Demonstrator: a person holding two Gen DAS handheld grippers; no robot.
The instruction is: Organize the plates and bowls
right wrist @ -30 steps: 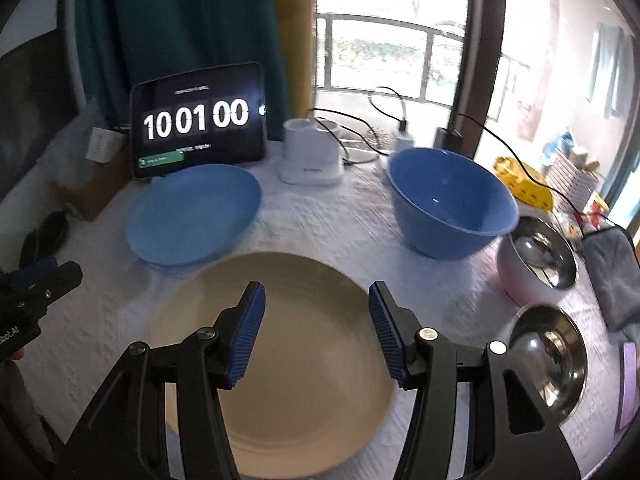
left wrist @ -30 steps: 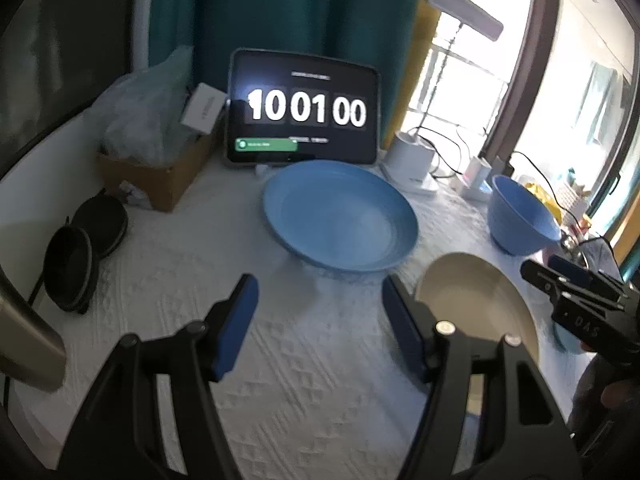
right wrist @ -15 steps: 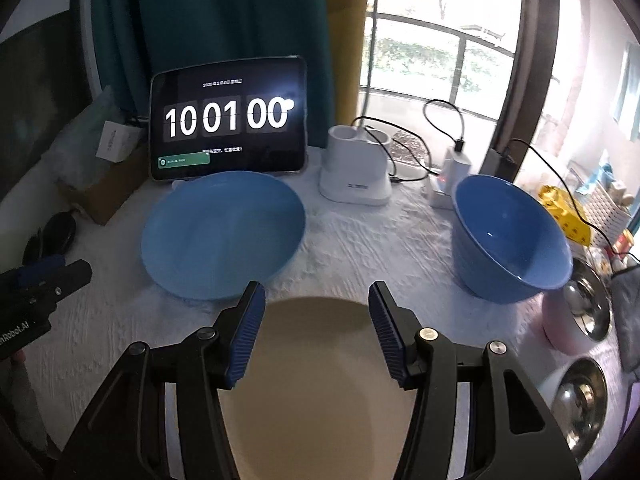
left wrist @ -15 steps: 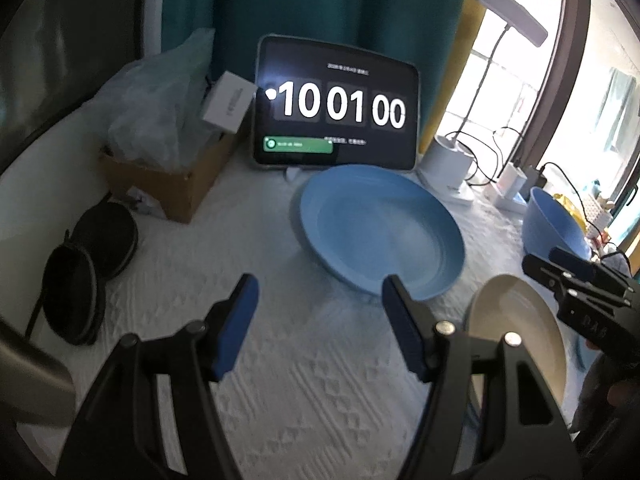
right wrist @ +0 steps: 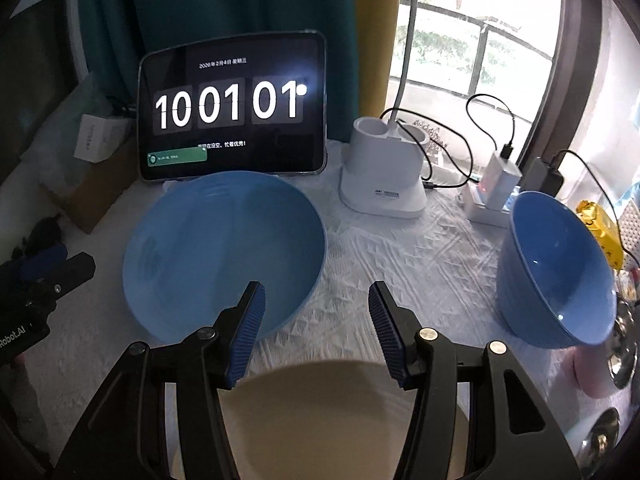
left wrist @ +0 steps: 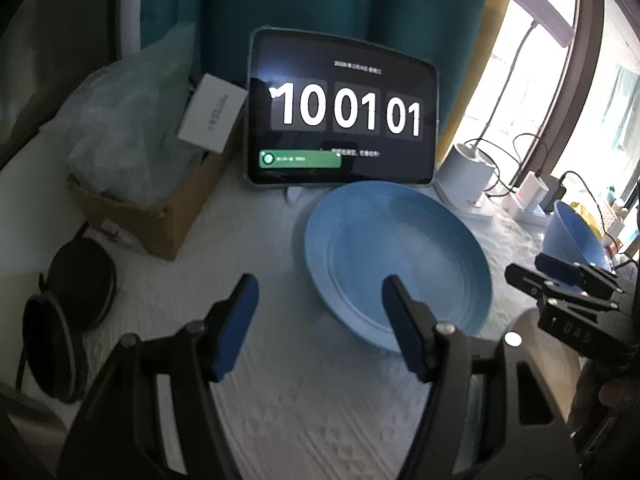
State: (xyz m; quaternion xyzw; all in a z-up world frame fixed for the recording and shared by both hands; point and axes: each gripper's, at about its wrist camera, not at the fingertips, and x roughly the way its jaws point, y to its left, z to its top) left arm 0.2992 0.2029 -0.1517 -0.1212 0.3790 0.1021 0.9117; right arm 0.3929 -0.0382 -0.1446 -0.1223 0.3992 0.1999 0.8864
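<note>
Right now I hold both tools spread and empty, the left tool [left wrist: 316, 320] and the right tool [right wrist: 316, 320], angled down over the surface [right wrist: 400, 256]. Ahead of both lies the blue plate [right wrist: 224, 252]; the beige plate [right wrist: 340, 412] sits under my right tool, the blue bowl [right wrist: 560, 276] off to its right, probably awaiting stacking.

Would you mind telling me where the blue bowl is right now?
In the right wrist view the blue bowl sits at the right of the white cloth, right of the blue plate and beside the steel bowls.
</note>
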